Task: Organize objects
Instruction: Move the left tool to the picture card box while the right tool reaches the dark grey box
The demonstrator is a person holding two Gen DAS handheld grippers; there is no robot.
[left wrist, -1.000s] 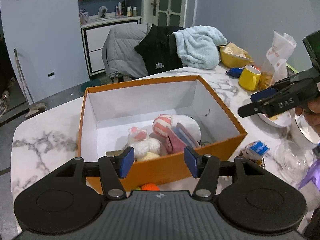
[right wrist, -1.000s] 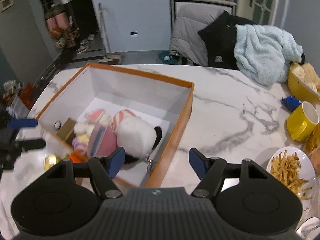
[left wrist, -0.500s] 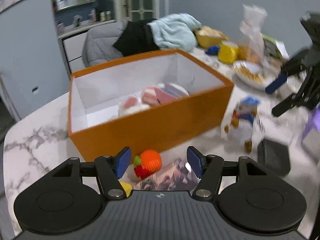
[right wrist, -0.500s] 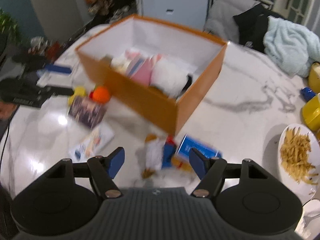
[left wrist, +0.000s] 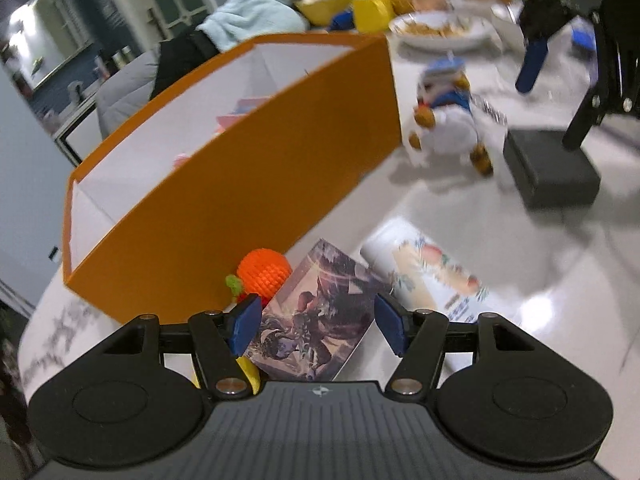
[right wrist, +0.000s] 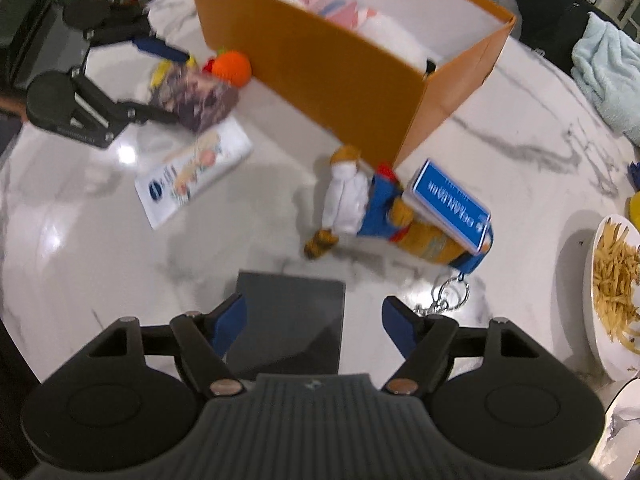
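The white marble-patterned tabletop [right wrist: 500,128] fills both views, and the open orange cardboard box with white inner walls [left wrist: 248,184] sits across the upper left of the left wrist frame with pink and white soft items barely visible inside. Lower centre of the right wrist frame, the flat dark grey rectangular box [right wrist: 290,320] lies between the released fingers of the right gripper [right wrist: 314,330], touching neither. The left gripper [left wrist: 316,326], jaws also spread, straddles the picture-printed card box [left wrist: 316,320] at bottom centre, beside the small orange knitted ball [left wrist: 264,274].
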